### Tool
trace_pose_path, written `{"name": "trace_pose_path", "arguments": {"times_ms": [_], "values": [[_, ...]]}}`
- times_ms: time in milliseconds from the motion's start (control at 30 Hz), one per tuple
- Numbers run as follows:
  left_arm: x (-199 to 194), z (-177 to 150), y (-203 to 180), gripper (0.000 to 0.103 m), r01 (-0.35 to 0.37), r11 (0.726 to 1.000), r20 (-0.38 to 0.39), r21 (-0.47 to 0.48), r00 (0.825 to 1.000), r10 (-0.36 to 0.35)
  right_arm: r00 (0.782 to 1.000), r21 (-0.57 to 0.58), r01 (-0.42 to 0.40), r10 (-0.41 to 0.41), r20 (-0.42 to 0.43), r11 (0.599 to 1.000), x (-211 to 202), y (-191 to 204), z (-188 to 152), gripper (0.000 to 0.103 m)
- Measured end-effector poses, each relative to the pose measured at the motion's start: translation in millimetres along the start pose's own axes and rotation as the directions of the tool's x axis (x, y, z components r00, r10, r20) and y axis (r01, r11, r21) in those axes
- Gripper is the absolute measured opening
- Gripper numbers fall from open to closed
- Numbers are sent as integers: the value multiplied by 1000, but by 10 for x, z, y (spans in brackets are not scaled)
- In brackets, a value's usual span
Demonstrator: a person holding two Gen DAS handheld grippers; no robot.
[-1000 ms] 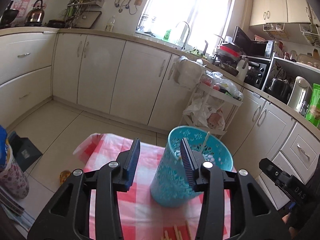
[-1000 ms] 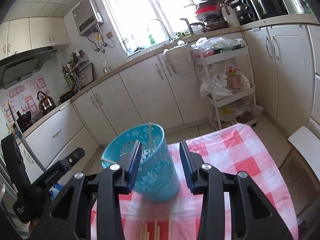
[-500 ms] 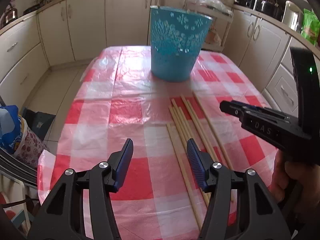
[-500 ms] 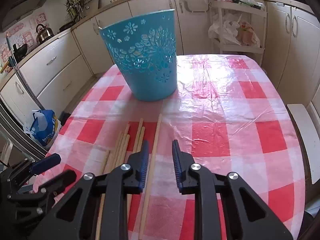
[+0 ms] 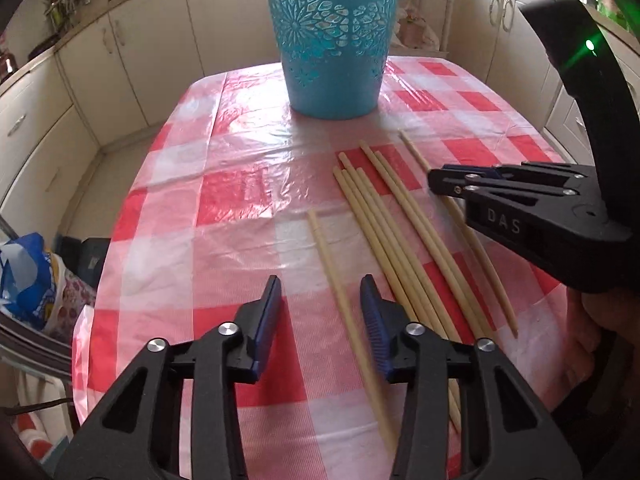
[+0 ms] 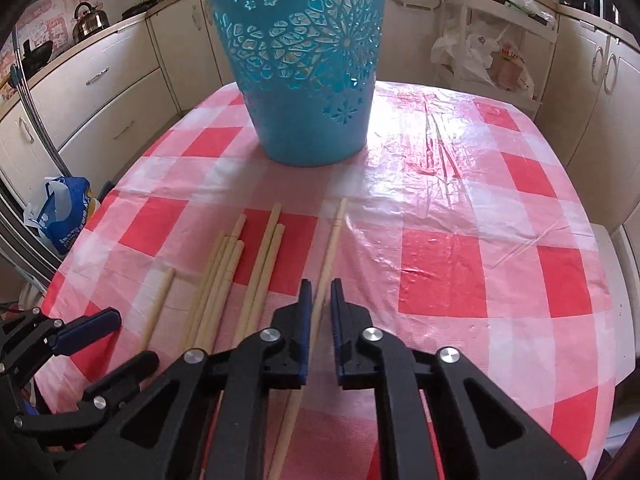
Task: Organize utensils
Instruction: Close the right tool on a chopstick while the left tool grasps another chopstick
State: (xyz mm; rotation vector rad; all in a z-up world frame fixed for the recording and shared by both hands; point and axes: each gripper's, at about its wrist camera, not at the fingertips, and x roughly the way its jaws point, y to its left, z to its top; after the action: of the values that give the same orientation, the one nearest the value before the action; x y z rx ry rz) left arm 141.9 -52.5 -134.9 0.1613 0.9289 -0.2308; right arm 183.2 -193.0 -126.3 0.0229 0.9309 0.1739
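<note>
Several pale wooden chopsticks (image 5: 384, 240) (image 6: 224, 272) lie side by side on the red-and-white checked tablecloth (image 5: 224, 200) (image 6: 440, 272). Behind them stands a tall blue cut-out basket (image 5: 332, 60) (image 6: 308, 80). My left gripper (image 5: 320, 304) (image 6: 100, 340) hangs low over the leftmost chopstick (image 5: 340, 292). Its jaws are closing, and the stick lies between them with a gap on each side. My right gripper (image 6: 321, 300) (image 5: 435, 179) is shut on the rightmost chopstick (image 6: 332, 240), which still rests on the cloth.
Cream kitchen cabinets (image 5: 132, 52) ring the table. A blue bag (image 5: 24, 272) (image 6: 64, 212) sits on the floor at the left. A white cart with plastic bags (image 6: 488, 52) stands behind the table on the right. A hand (image 5: 600, 320) holds the right gripper.
Both grippers tipped down from the basket and sank low over the chopsticks. The right jaws closed on the rightmost stick. The left jaws widened, then narrowed around the leftmost one.
</note>
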Motion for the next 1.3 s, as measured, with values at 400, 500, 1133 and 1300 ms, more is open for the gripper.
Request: {"name": "trace_pose_path", "arguments": {"times_ms": [400,500,1133,1300], "values": [[81,196,233,15,125,990,-69,-65,989,-130,999,12,-7,8,-49,1000,-107,-195,-63,12],[81,167,148,12,86,996,-54,-18,995,-87,999,-21,19,-20,-45,1000,-97,-137,-67,11],[-16,68,166,38,83,995,-90,58,993,-78,997,23,-18,20,-79,1000,-181,-221,-148,6],[-24,29,103,33,70,993,-76,93,995,-63,997,-12,-9,8,-77,1000,-179,-191,-156,6]]}}
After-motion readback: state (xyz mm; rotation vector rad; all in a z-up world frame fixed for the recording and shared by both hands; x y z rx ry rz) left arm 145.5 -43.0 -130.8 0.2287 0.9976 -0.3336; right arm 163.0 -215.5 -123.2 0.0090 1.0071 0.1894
